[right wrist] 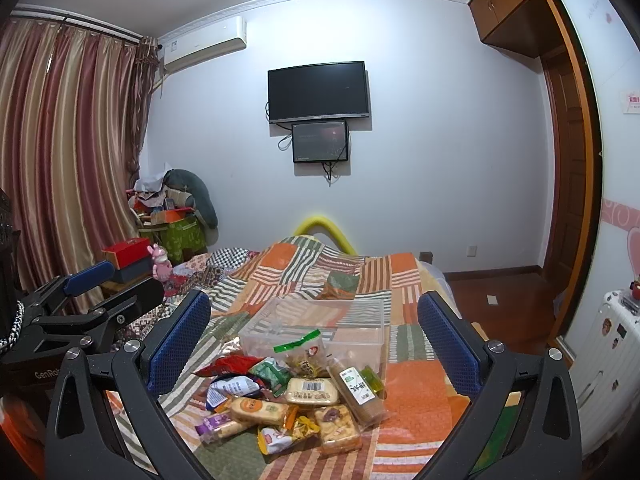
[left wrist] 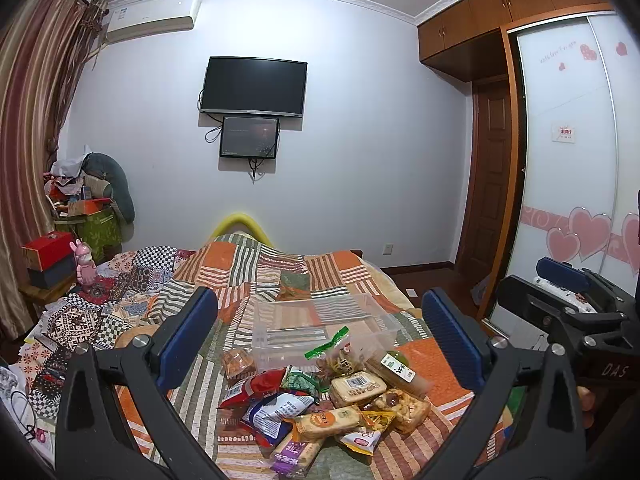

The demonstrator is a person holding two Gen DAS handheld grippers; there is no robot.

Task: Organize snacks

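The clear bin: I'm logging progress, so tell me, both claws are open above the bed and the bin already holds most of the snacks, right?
Not quite. The clear bin is empty; the snacks lie piled on the quilt in front of it, as the right wrist view shows. Both the left claw and right claw are open.

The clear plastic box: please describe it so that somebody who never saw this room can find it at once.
Find the bed with the orange and green patchwork quilt. In its middle lies a pile of snack packets, and the clear plastic box stands just behind that pile, toward the wall with the television. It is the only see-through, rigid thing there, and it looks empty.
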